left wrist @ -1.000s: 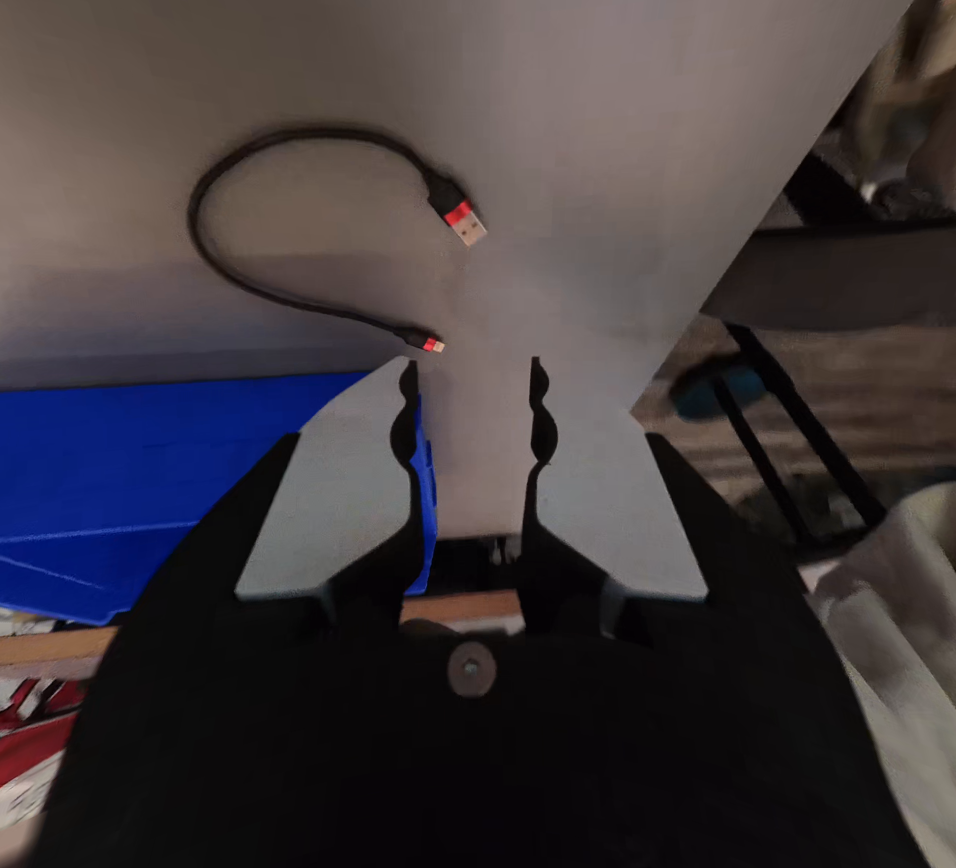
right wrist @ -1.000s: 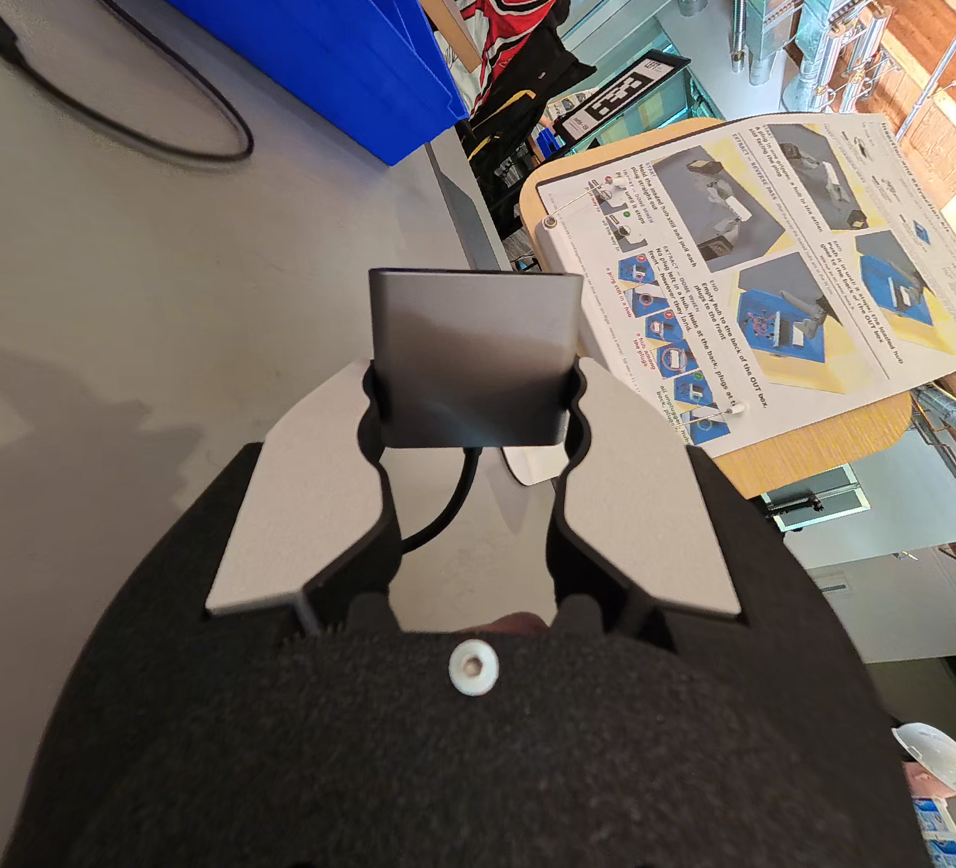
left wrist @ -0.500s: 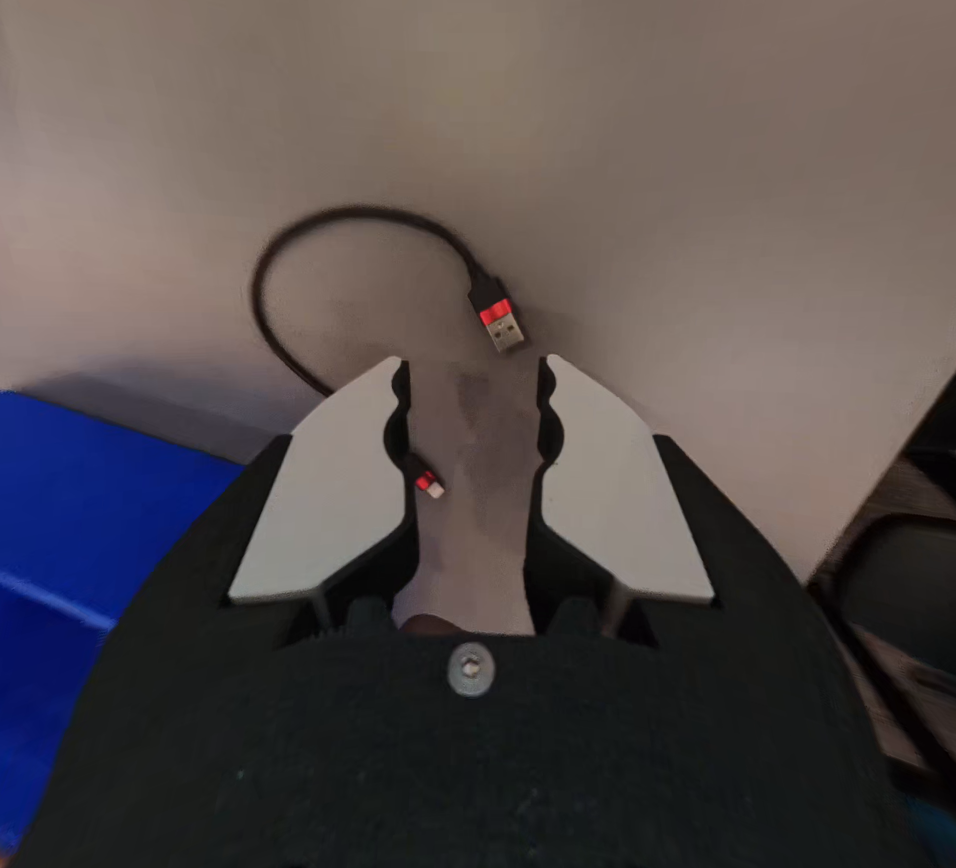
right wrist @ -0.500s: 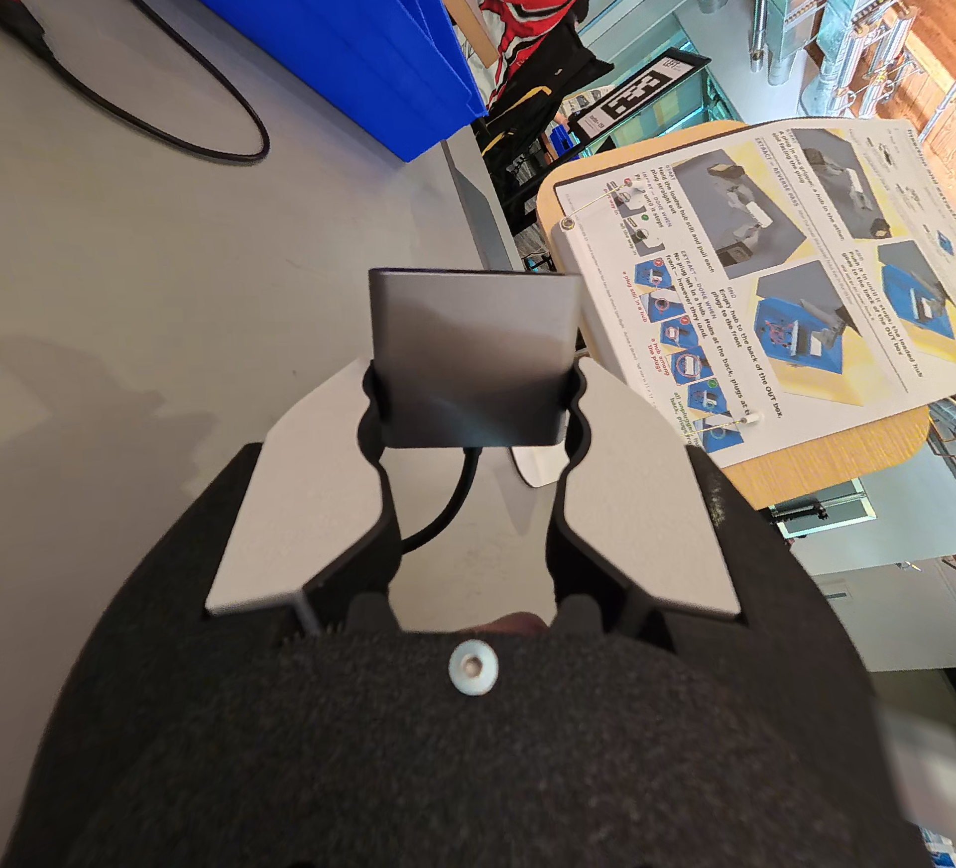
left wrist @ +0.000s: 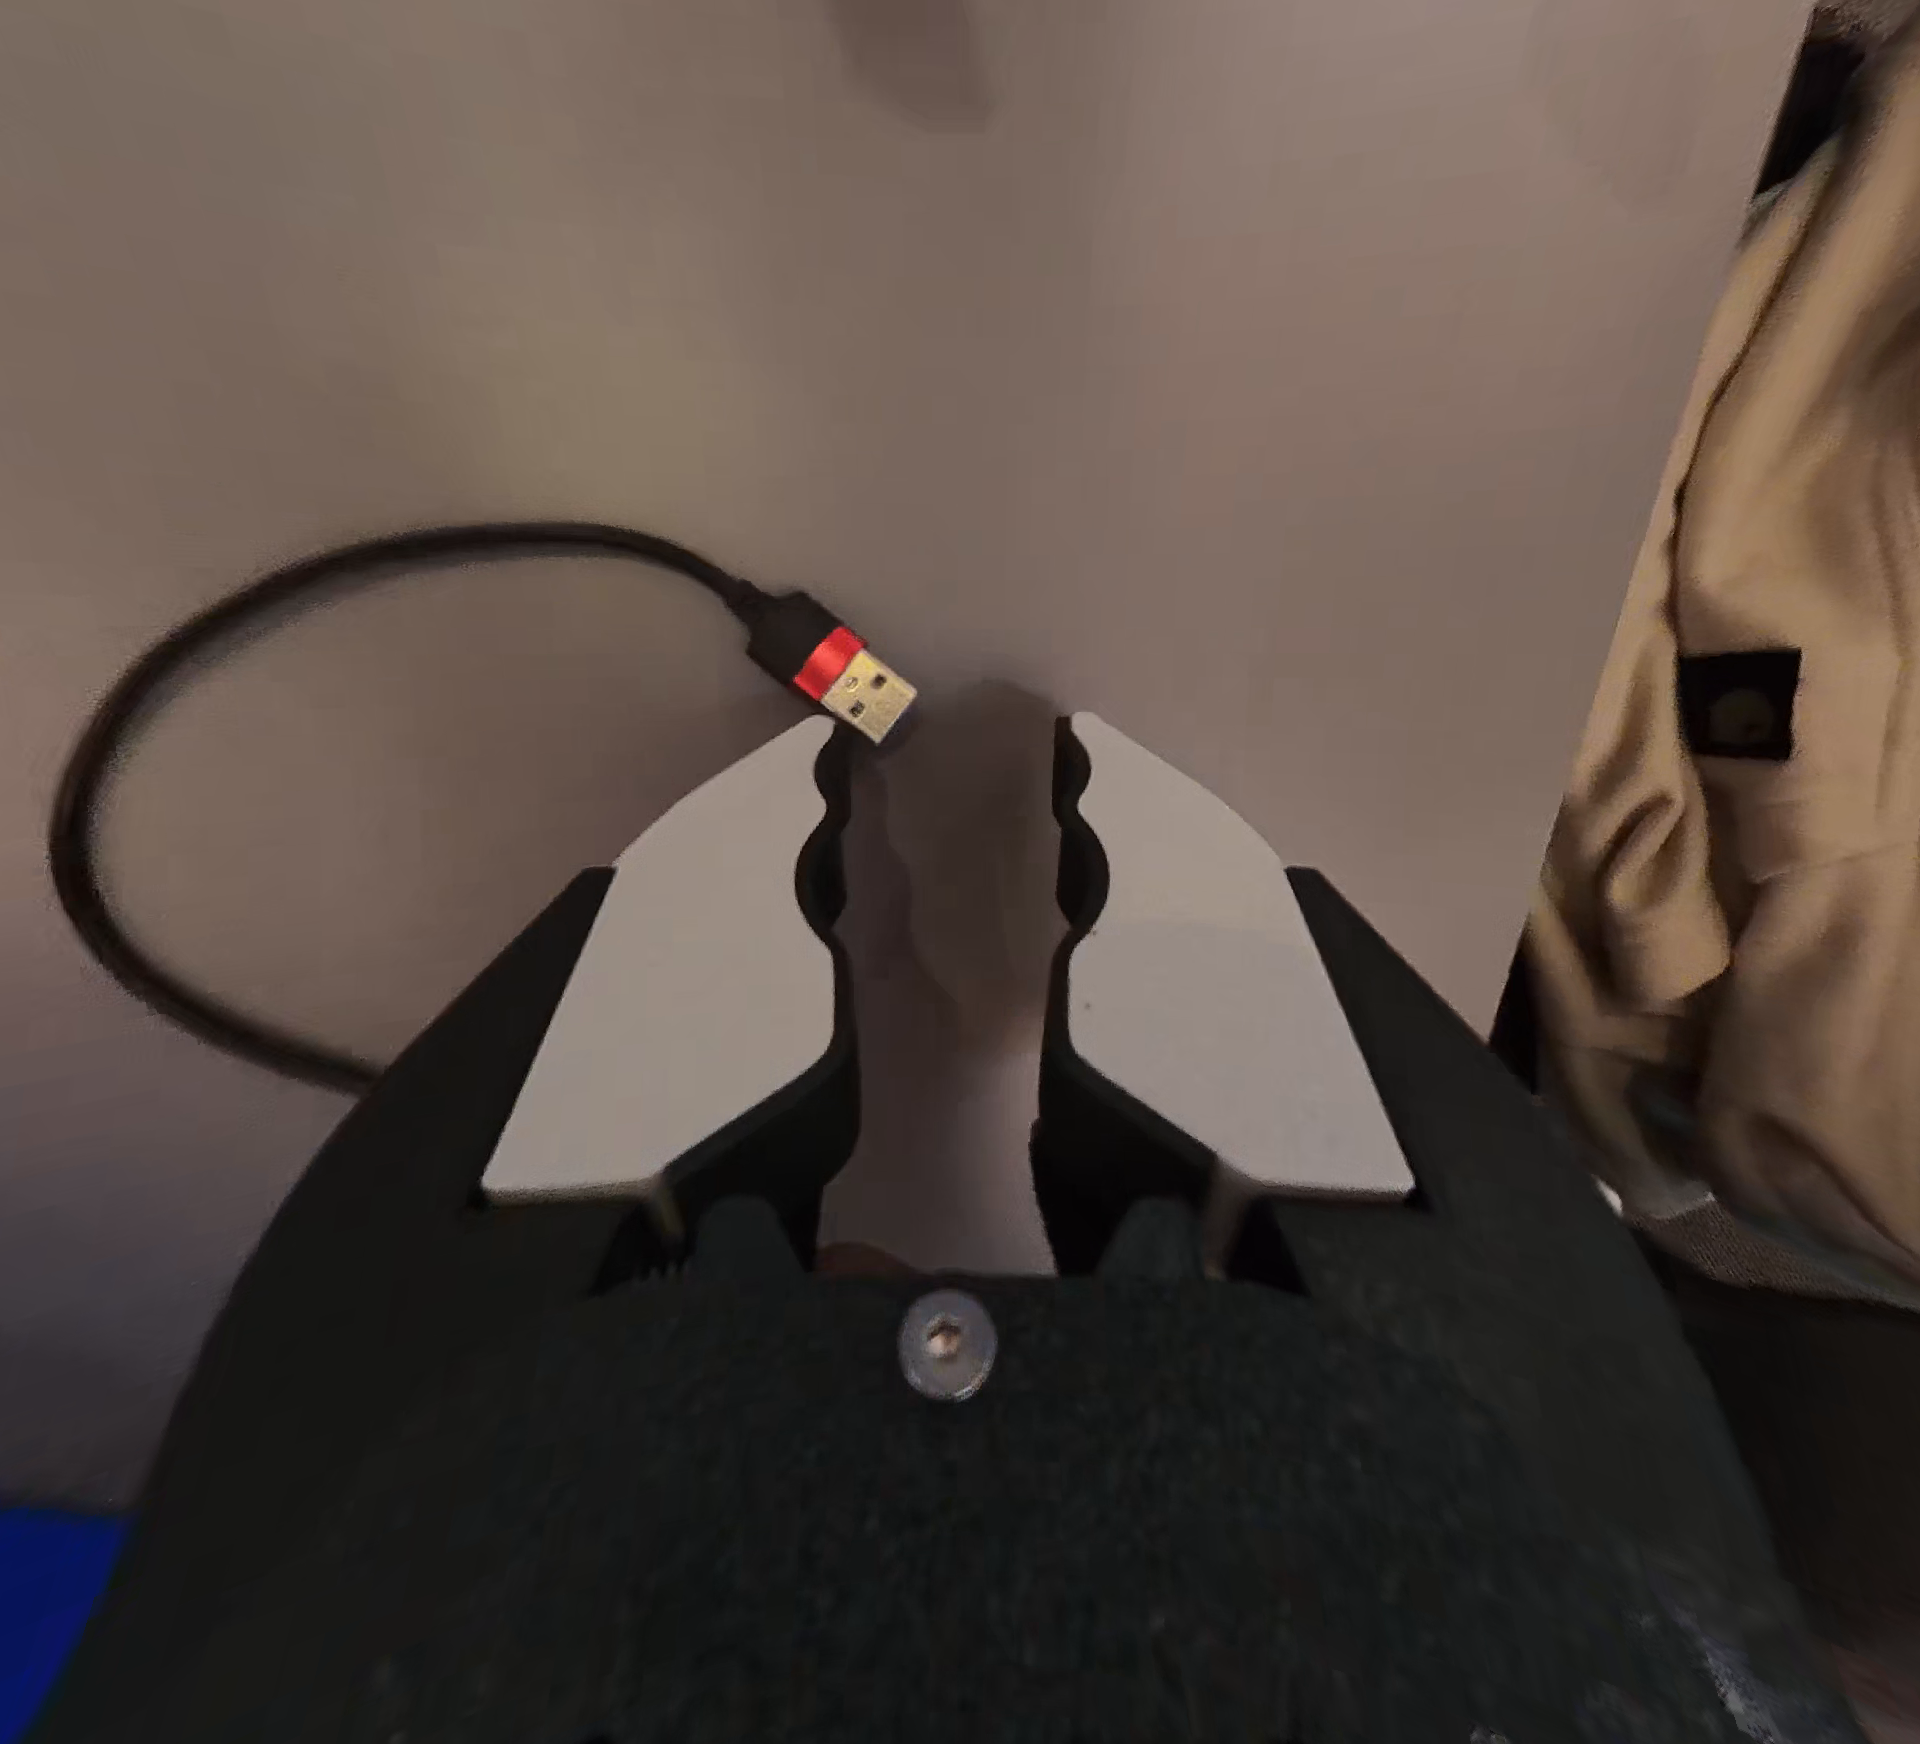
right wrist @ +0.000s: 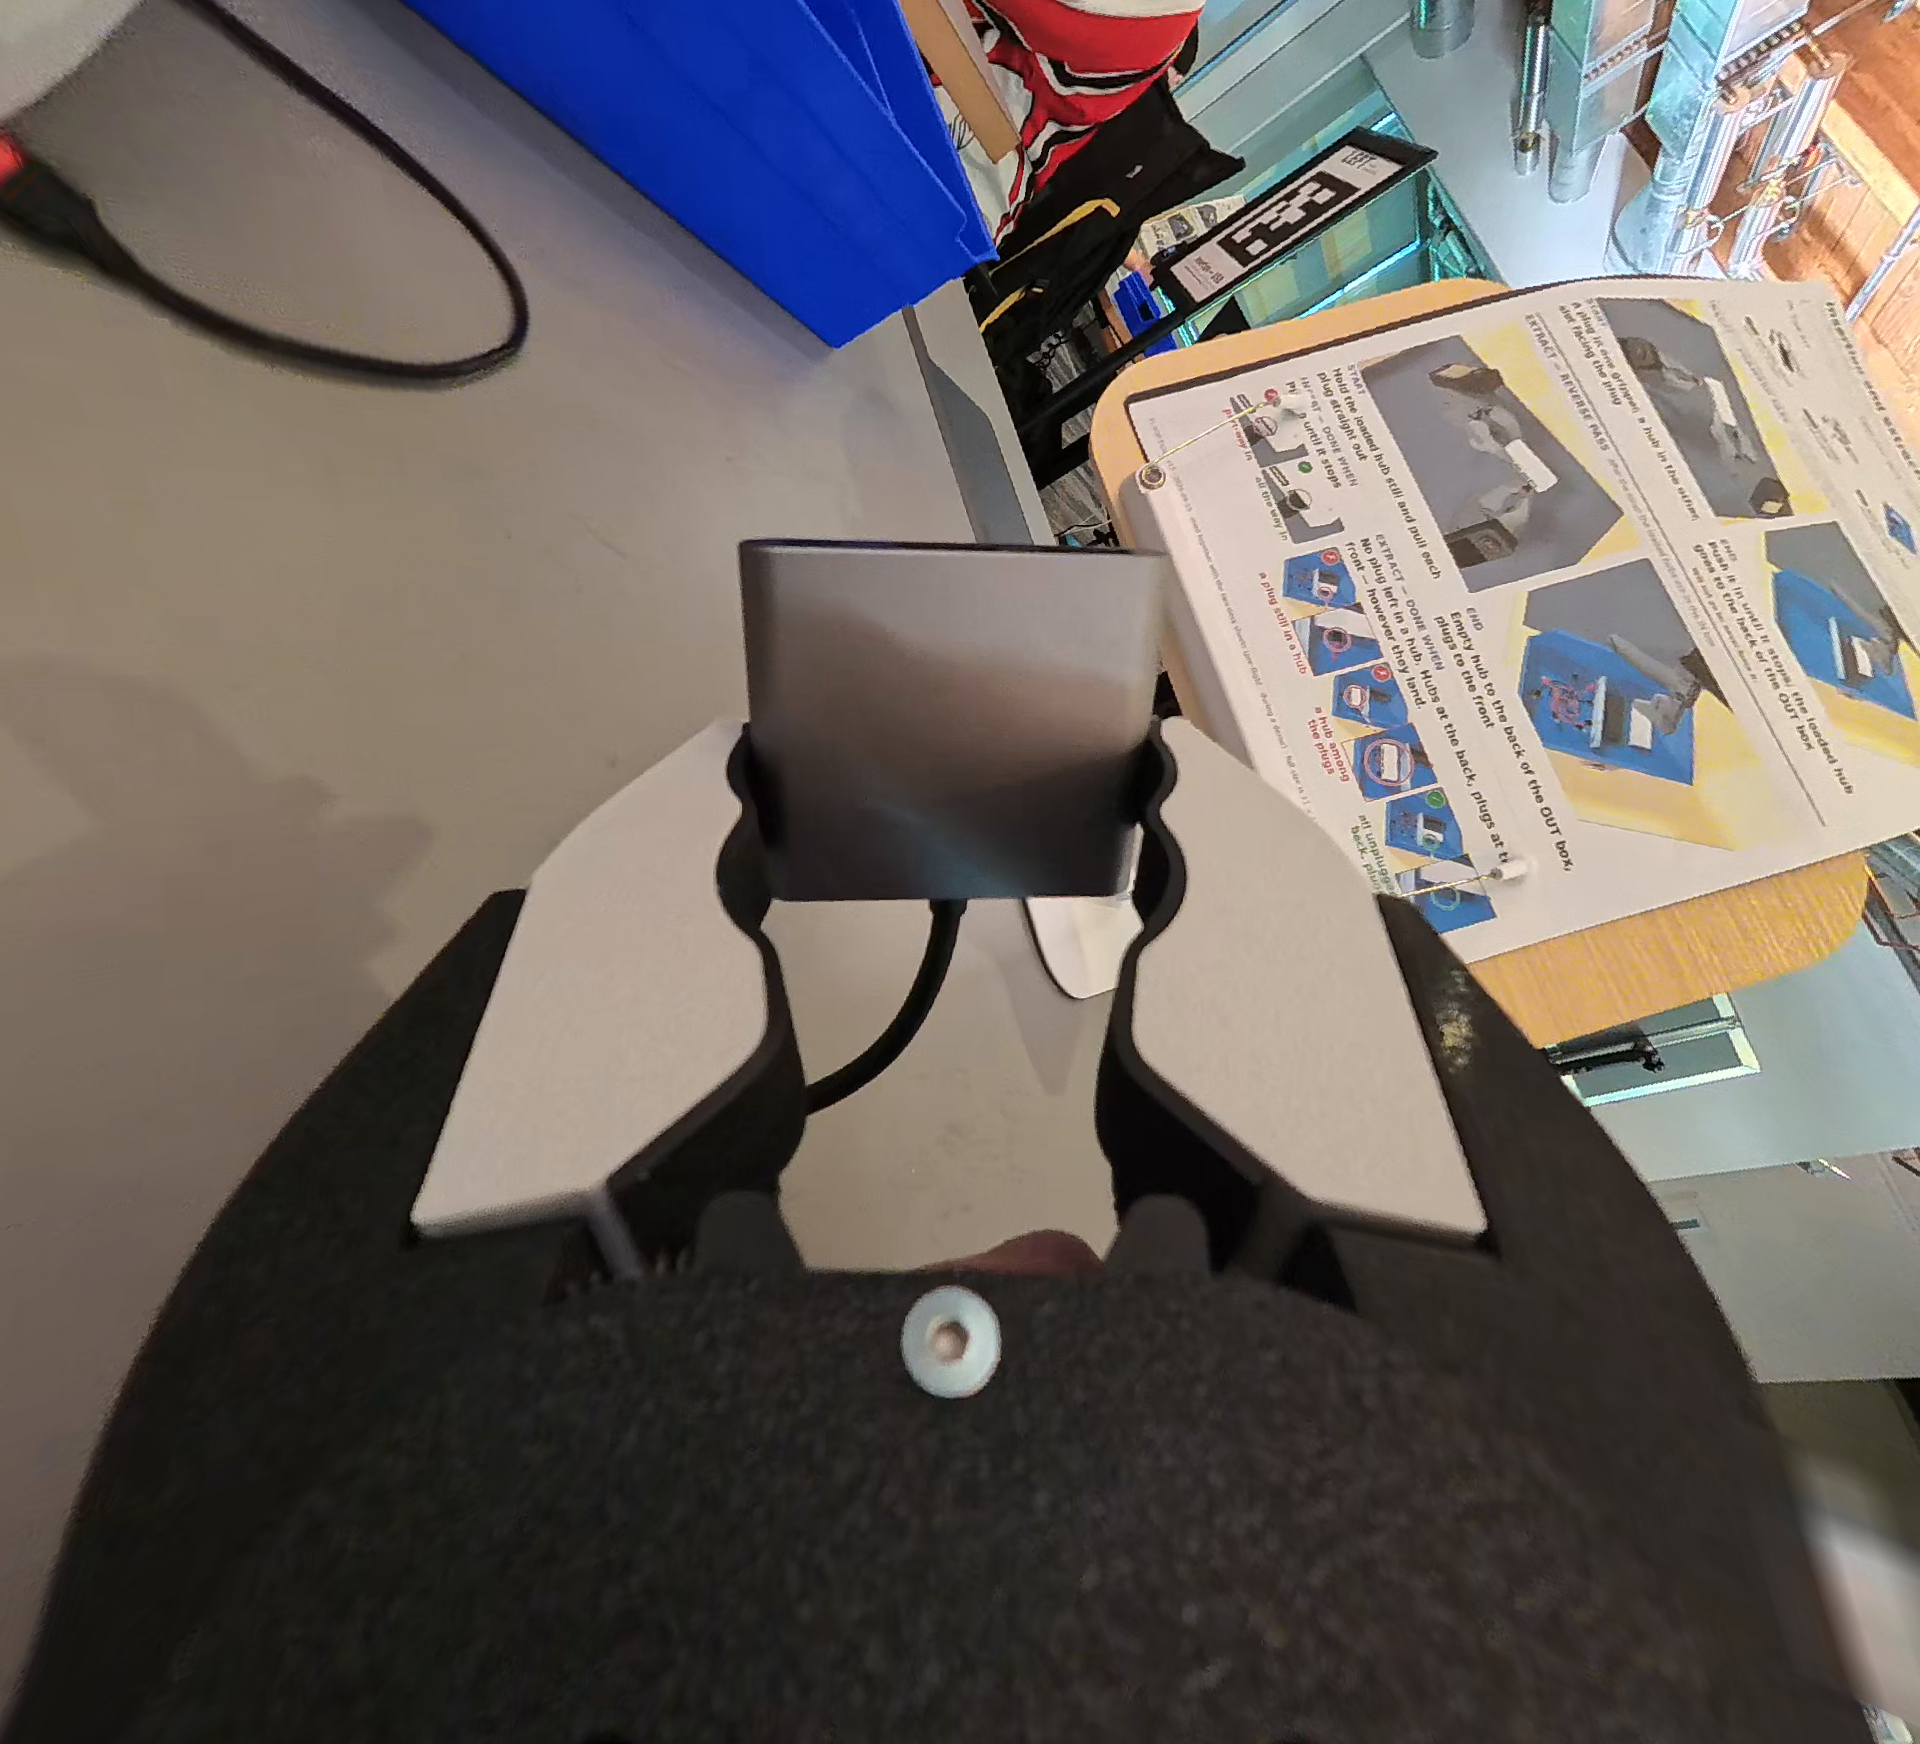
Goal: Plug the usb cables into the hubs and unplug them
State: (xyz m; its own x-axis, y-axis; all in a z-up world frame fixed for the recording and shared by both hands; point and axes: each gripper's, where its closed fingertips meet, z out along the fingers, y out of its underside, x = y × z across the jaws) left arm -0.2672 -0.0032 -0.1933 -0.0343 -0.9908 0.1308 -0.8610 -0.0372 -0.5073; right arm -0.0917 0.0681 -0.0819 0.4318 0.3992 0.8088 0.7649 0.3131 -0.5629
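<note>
Only the left wrist view shows the plug end of the USB cable (left wrist: 416,655). Its metal connector (left wrist: 868,707), banded in red, lies flat on the grey counter (left wrist: 1247,344), just beyond the tip of the left finger (left wrist: 727,863). The left gripper (left wrist: 940,738) has its two fingers apart with only bare counter between them; they clamp nothing. The black cord loops away to the left and back under the gripper body. A person's beige jacket (left wrist: 1766,759) fills the right edge.

Only the right wrist view shows the hub (right wrist: 951,718), a flat grey metal block. The right gripper (right wrist: 951,759) is clamped on it, both pads pressing its sides, and its short black lead (right wrist: 904,1008) hangs down between the fingers. Part of the cable loop (right wrist: 416,344) lies on the counter at far left. Behind it stand blue bins (right wrist: 675,32). To the right, past the counter edge, an instruction sheet (right wrist: 1558,603) rests on a round wooden table (right wrist: 1662,946). The hub hides the counter straight ahead.
</note>
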